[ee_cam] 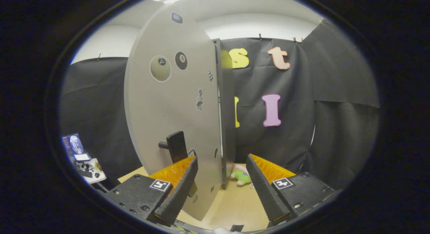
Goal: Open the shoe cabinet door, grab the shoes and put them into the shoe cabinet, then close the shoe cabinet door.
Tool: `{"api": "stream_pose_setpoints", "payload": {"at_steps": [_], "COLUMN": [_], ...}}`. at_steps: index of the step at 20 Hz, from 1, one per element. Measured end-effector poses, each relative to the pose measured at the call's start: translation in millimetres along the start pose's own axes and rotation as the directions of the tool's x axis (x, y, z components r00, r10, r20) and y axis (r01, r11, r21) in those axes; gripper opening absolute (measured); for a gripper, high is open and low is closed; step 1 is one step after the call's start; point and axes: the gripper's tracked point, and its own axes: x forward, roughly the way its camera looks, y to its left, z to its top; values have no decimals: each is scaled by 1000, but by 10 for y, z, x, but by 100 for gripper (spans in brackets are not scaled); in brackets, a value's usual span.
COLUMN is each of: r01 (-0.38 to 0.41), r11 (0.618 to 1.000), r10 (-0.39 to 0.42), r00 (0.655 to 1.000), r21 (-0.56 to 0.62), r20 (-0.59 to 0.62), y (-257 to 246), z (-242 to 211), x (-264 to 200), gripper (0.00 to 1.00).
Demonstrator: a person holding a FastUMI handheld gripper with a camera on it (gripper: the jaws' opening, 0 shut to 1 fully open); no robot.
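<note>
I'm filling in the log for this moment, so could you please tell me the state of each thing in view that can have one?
Cabinet door: swung open, its free edge between the tongs.
Door handle: on the door's face, just ahead of one finger, not gripped.
Tongs: open, fingers spread on either side of the door's edge, pressing on nothing.
Shoes: pink and green, lying on the floor beyond the door.
</note>
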Motion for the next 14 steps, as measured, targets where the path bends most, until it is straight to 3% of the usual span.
{"api": "stream_pose_setpoints", "payload": {"at_steps": [9,14], "r01": [-58,-128], "r11": [998,992], "r10": [58,129], "r00": [998,991], "r21": [-4,16], "r20": [-2,-22], "y": [840,1443], "z": [-43,-171], "x": [215,454], "gripper": [96,96]}}
